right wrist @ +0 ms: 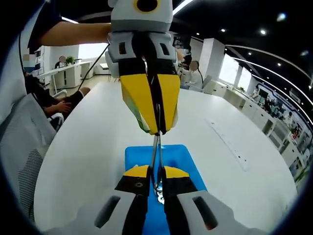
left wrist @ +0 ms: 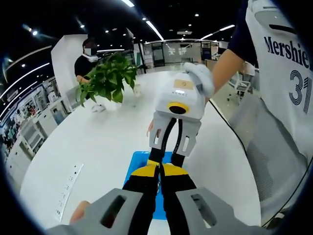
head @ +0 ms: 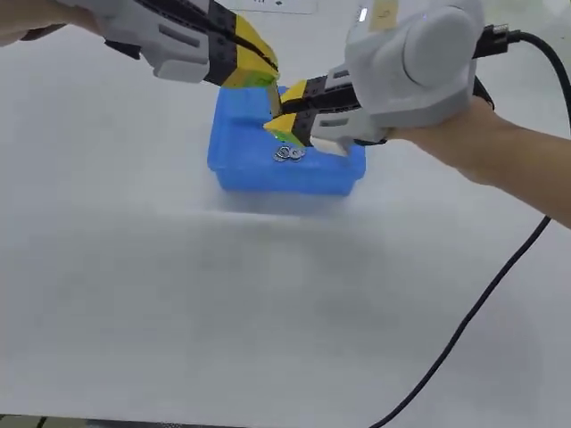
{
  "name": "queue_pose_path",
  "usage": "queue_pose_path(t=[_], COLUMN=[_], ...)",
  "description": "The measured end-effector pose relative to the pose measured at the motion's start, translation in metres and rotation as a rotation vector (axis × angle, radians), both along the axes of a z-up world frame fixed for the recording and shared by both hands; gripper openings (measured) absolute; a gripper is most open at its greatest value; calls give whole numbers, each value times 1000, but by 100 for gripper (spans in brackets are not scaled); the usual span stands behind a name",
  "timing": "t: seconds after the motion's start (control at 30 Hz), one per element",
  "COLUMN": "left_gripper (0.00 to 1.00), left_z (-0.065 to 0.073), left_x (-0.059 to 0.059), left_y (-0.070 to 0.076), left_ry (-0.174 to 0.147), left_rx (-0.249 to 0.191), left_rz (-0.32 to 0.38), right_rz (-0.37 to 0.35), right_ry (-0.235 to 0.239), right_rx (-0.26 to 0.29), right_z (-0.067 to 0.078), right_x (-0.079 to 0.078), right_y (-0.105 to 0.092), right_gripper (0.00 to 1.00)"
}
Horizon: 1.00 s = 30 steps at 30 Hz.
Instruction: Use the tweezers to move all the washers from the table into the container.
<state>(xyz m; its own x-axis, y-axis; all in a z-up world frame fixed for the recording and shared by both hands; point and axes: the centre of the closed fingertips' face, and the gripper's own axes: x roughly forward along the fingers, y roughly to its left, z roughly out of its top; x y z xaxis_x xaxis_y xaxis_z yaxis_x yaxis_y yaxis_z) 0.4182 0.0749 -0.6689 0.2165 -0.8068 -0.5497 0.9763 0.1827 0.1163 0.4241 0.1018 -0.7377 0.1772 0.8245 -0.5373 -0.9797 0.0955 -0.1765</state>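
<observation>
Left gripper [right wrist: 157, 128]: jaws closed on the upper end of the tweezers [right wrist: 156, 147]. The yellow jaw tips meet around the tool with no gap visible.

Right gripper [right wrist: 156, 172]: jaws set narrow, one on each side of the tweezers' lower legs and pressing against them. It directly faces the left gripper, tip to tip, with the tweezers running in a straight line between the two.

Container [head: 259, 174]: blue and rectangular, directly beneath both sets of jaw tips. It rests on the white table [head: 268, 312].

Washers [head: 287, 153]: a small cluster lies in the container just below the right gripper's tips, at the wall nearer the person. In the right gripper view the tweezers' points reach down to this cluster. Whether they grip a washer cannot be determined.
</observation>
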Motion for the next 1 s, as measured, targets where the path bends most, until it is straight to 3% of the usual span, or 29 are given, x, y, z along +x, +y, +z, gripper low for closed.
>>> queue_pose_path(t=[0.13,0.47,0.73,1.0], left_gripper=[5,5,5,5], left_z=[-11,-31,-36,-36], left_x=[5,15,15,15], left_y=[-1,-1,0,1], left_ry=[29,53,71,76], left_rx=[-1,9,8,7], left_rz=[4,19,27,42], right_rz=[-4,-9,-4,-15], right_ry=[15,47,55,56], right_rx=[-13,-25,-29,-32], right_z=[-11,-32,-39,-37], right_x=[4,13,15,15], right_y=[-3,-5,-4,-5], right_gripper=[10,10,10,12])
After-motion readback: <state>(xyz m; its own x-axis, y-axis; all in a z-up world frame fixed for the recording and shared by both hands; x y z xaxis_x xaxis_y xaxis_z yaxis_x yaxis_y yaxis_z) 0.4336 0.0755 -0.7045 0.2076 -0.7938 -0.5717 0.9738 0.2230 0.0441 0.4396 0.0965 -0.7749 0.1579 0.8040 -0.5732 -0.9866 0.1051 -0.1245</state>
